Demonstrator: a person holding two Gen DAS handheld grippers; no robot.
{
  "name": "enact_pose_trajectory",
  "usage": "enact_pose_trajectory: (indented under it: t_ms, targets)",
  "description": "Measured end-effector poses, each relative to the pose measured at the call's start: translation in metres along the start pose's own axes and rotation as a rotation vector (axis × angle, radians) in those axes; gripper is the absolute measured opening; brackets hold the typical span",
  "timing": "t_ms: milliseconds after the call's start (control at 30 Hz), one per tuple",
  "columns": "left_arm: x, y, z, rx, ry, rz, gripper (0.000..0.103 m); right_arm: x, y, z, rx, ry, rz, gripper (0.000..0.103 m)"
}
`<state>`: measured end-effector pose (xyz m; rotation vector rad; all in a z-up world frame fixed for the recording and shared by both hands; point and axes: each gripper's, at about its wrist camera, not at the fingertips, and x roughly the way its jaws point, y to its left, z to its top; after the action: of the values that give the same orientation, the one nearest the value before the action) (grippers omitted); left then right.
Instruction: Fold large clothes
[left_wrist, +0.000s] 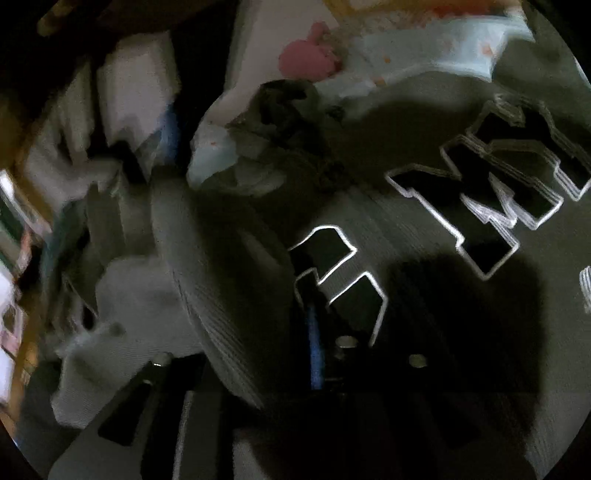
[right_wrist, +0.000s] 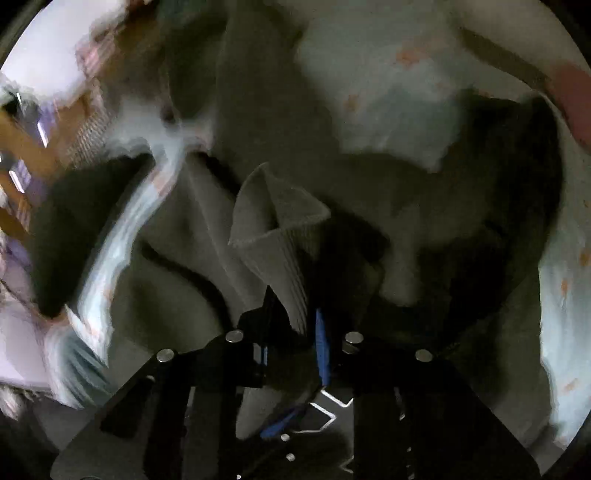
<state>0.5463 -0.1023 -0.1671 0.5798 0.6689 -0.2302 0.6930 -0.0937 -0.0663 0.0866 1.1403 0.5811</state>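
Observation:
A grey sweatshirt (left_wrist: 406, 206) with large black white-edged letters (left_wrist: 491, 192) lies spread on a pale blue sheet. In the left wrist view my left gripper (left_wrist: 295, 343) is shut on a ribbed fold of the sweatshirt (left_wrist: 221, 295), which drapes over the left finger. In the right wrist view my right gripper (right_wrist: 299, 332) is shut on a ribbed cuff or hem (right_wrist: 280, 229) that stands up between the fingers, above the rest of the sweatshirt (right_wrist: 369, 192). Both views are blurred.
The pale blue sheet with orange spots (left_wrist: 417, 48) (right_wrist: 406, 96) lies under the garment. A pink object (left_wrist: 306, 55) sits on it at the far side. Blurred white and brown furniture (left_wrist: 122, 88) is to the left.

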Motion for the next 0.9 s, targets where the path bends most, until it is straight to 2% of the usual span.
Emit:
enact_pose_trajectory:
  t_ms: [33,67,100,133,200,233,300,367,433,467,500,567,667,700,733,767,833,867,900]
  targets:
    - [-0.007,0.016,-0.002,-0.093,-0.006,-0.063,0.031,-0.016,-0.013,-0.011,0.046,-0.057,0.052,0.019]
    - [-0.016,0.041,-0.007,-0.234,-0.017,-0.125,0.031,-0.033,-0.028,-0.025,0.093,-0.125,0.102,0.017]
    - [-0.022,0.060,-0.012,-0.344,-0.024,-0.161,0.031,-0.043,-0.038,-0.036,0.116,-0.170,0.133,0.007]
    - [-0.027,0.079,-0.019,-0.458,-0.018,-0.194,0.038,-0.057,-0.054,-0.054,0.156,-0.236,0.163,0.007]
    - [-0.037,0.117,-0.050,-0.750,-0.028,-0.349,0.041,-0.073,-0.087,-0.087,0.271,-0.342,0.225,0.007]
    - [-0.044,0.127,-0.069,-0.875,-0.035,-0.428,0.042,-0.074,-0.096,-0.096,0.297,-0.359,0.235,0.007]
    - [-0.052,0.136,-0.089,-0.970,-0.011,-0.459,0.042,-0.074,-0.113,-0.121,0.346,-0.386,0.222,0.007]
    - [-0.064,0.155,-0.110,-1.096,-0.019,-0.456,0.048,-0.077,-0.122,-0.141,0.382,-0.423,0.252,0.007]
    - [-0.068,0.178,-0.124,-1.199,-0.029,-0.420,0.071,-0.082,-0.132,-0.157,0.416,-0.466,0.275,0.007]
    - [-0.063,0.185,-0.124,-1.216,-0.013,-0.415,0.075,-0.084,-0.137,-0.166,0.430,-0.479,0.288,0.007]
    - [-0.052,0.190,-0.122,-1.216,0.014,-0.443,0.079,-0.085,-0.141,-0.173,0.440,-0.487,0.295,0.007]
    - [-0.022,0.201,-0.117,-1.242,0.070,-0.511,0.079,-0.090,-0.149,-0.184,0.447,-0.497,0.305,0.007]
    - [0.005,0.223,-0.110,-1.325,0.063,-0.512,0.078,-0.087,-0.152,-0.195,0.449,-0.506,0.311,0.007]
    - [0.010,0.231,-0.107,-1.338,0.055,-0.510,0.060,-0.087,-0.152,-0.198,0.450,-0.509,0.315,0.007]
    - [0.013,0.241,-0.103,-1.348,0.061,-0.479,0.019,-0.088,-0.153,-0.201,0.448,-0.514,0.321,0.007]
    - [0.012,0.250,-0.102,-1.358,0.049,-0.468,0.008,-0.087,-0.155,-0.205,0.444,-0.519,0.320,0.007]
    - [0.008,0.263,-0.103,-1.370,0.008,-0.438,0.008,-0.082,-0.156,-0.206,0.451,-0.507,0.306,0.007]
    - [0.005,0.272,-0.114,-1.359,0.009,-0.404,0.009,-0.076,-0.157,-0.207,0.459,-0.476,0.286,0.007]
    - [0.009,0.273,-0.117,-1.345,0.033,-0.390,0.009,-0.062,-0.157,-0.206,0.477,-0.404,0.223,0.007]
